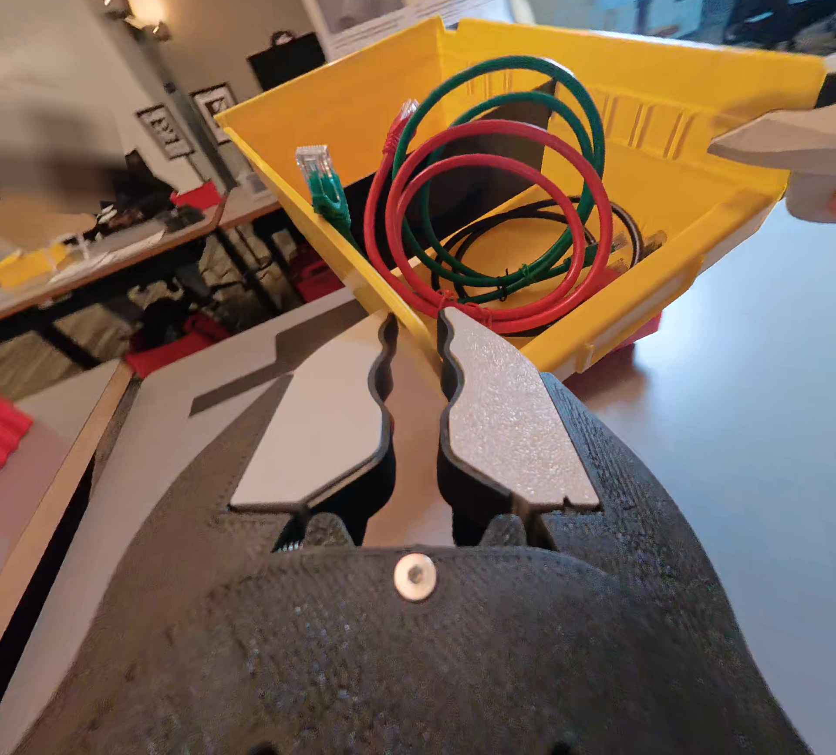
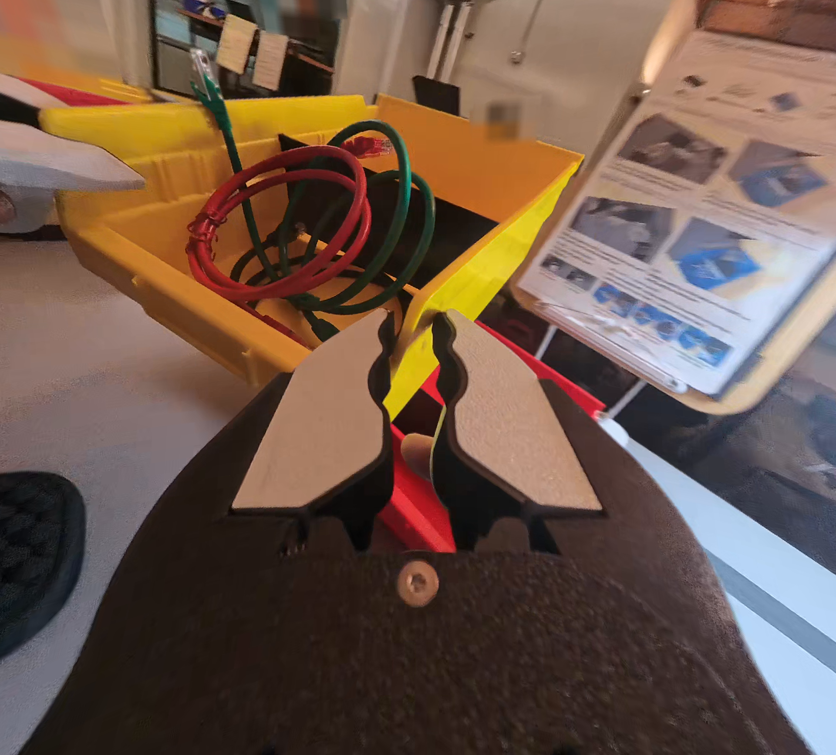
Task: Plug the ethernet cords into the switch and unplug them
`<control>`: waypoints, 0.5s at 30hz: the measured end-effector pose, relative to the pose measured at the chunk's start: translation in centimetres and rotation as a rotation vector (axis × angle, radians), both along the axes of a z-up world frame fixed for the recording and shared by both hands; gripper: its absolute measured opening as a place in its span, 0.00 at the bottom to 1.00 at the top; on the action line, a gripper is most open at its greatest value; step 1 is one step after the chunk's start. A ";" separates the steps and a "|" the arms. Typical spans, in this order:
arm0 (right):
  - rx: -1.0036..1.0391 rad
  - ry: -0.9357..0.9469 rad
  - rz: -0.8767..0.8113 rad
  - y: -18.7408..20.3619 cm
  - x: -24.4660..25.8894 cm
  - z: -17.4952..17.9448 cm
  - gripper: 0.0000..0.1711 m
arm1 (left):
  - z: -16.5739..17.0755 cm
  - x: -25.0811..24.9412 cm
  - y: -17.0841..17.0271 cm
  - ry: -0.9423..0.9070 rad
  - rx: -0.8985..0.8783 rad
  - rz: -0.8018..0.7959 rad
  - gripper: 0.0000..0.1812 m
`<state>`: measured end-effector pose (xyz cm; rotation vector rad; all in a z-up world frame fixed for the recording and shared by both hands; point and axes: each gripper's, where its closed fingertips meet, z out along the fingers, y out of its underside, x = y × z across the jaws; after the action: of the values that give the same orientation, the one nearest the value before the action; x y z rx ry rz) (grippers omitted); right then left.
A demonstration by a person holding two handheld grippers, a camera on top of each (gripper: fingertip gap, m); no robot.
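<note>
Both sets of fingers clamped on opposite side walls of yellow bin (image 1: 344, 109), tilted and lifted off counter (image 1: 733, 417).

Left gripper (image 1: 417, 317) pinching bin's wall at 12 o'clock in left wrist view, fingers (image 1: 497, 408) nearly together around thin rim; right gripper (image 2: 409, 317) gripping opposite wall likewise in right wrist view, yellow edge running down between fingers (image 2: 325, 408). Inside bin: red ethernet cord (image 1: 493, 231) coiled and tied, green ethernet cord (image 1: 583, 118) looped behind it, black cable (image 1: 534, 213) lying on bin floor. Clear plug of green cord (image 1: 312, 163) sticking up over rim at 10 o'clock. Red bin (image 2: 416, 516) underneath, below right fingers. Poster board (image 2: 705, 236) at 2 o'clock in right view. Switch not seen.
</note>
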<state>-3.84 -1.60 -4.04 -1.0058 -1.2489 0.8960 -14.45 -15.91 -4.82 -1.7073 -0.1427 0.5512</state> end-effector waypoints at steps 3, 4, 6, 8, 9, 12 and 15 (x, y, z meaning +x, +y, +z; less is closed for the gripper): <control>-0.005 -0.050 0.081 -3.1 -5.7 -2.7 0.09 | -1.3 -4.2 -4.1 -0.033 0.012 0.108 0.08; 0.004 -0.070 0.096 -3.9 -7.3 -4.0 0.10 | -1.6 -5.5 -5.1 -0.051 0.030 0.127 0.08; -0.014 -0.108 0.128 -5.5 -10.0 -6.7 0.10 | -2.8 -7.9 -6.6 -0.086 0.041 0.157 0.08; -0.050 -0.144 0.144 -6.5 -12.1 -9.6 0.10 | -4.4 -9.7 -7.4 -0.108 0.032 0.182 0.07; -0.067 -0.159 0.147 -6.8 -12.8 -11.0 0.10 | -5.4 -10.5 -7.7 -0.115 0.023 0.192 0.07; -0.056 -0.211 0.133 -7.2 -14.2 -14.5 0.10 | -8.6 -12.1 -7.9 -0.150 -0.005 0.201 0.07; -0.052 -0.289 0.103 -6.4 -14.6 -17.6 0.11 | -11.9 -13.1 -7.1 -0.198 -0.017 0.193 0.07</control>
<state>-18.44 -8.05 -21.63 -1.1499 -1.5385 0.8871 -27.54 -23.00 -16.73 -1.7736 -0.4496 0.5246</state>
